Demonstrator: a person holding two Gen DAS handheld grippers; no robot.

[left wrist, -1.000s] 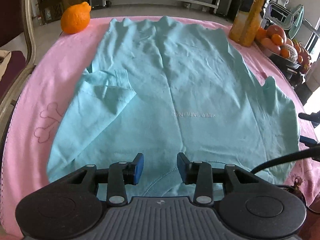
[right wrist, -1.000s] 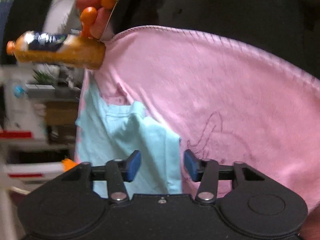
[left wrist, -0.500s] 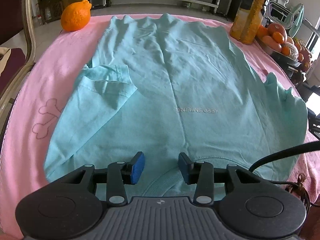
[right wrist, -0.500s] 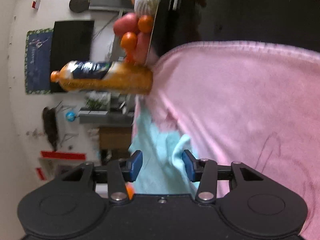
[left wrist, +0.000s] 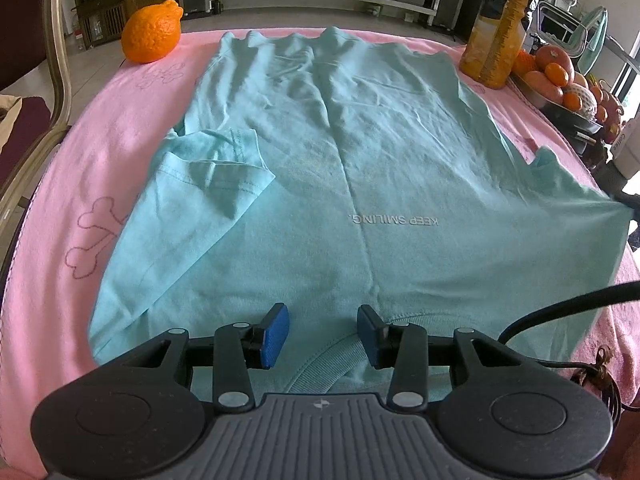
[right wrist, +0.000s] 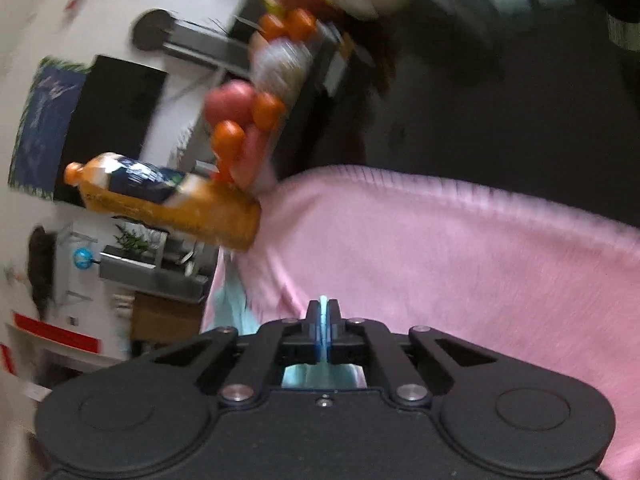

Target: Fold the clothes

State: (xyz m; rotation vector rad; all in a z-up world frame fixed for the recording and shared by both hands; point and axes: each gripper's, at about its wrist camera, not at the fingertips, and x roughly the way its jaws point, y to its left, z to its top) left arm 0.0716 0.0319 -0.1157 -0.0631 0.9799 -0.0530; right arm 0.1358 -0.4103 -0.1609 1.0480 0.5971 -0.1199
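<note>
Jaws of the right hand-held gripper (right wrist: 323,320) have just clamped onto the right sleeve of the teal T-shirt (left wrist: 360,168), a step toward folding it inward. The left hand-held gripper (left wrist: 320,336) hovers half-open over the near collar; the shirt lies flat on the pink-covered surface (left wrist: 60,208).

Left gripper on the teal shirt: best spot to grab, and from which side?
Take the teal shirt at its shoulder edge left of the ribbed collar, coming in from the near table edge. The left gripper hangs open over that hem; the fabric lies flat there, and the right gripper already pinches the opposite sleeve.
</note>
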